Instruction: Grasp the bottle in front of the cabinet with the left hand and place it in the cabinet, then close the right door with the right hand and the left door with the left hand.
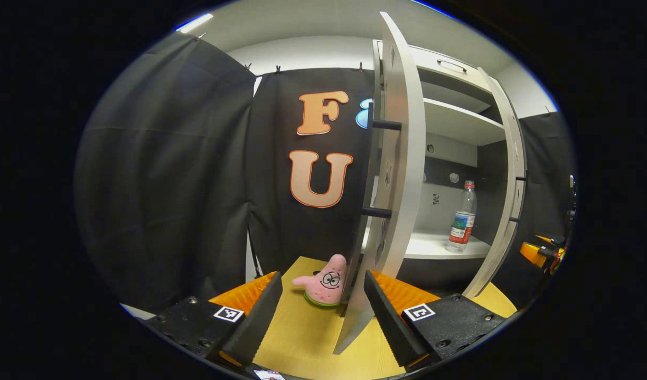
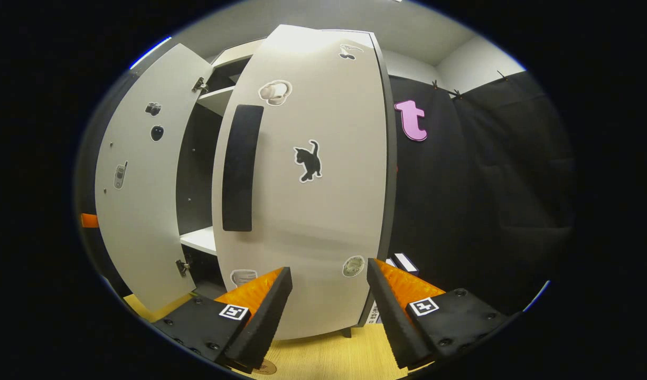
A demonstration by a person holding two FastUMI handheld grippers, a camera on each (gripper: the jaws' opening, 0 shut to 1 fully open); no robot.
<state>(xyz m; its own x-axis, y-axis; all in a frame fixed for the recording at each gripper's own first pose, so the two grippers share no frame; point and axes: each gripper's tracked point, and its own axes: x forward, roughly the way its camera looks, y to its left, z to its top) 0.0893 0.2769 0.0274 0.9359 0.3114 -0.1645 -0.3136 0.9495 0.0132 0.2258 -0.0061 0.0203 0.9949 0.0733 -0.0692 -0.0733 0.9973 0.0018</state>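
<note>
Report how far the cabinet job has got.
Done: the bottle stands upright on the cabinet shelf. In hand: the open right gripper faces the front of the right door, which stands partly open. Left: finish closing it, then close the left door, edge-on ahead of the open left gripper.

My left gripper [image 1: 319, 309] sits bottom centre, black fingers with orange backing spread apart, nothing between them. Tall white cabinet door [image 1: 394, 211] stands edge-on at centre, two black handle pegs showing. Clear plastic bottle with red cap [image 1: 461, 217] upright on the white lower shelf [image 1: 426, 245], right of centre. Pink starfish plush [image 1: 326, 282] on the yellow wooden tabletop [image 1: 302, 338], just left of the door.
</note>
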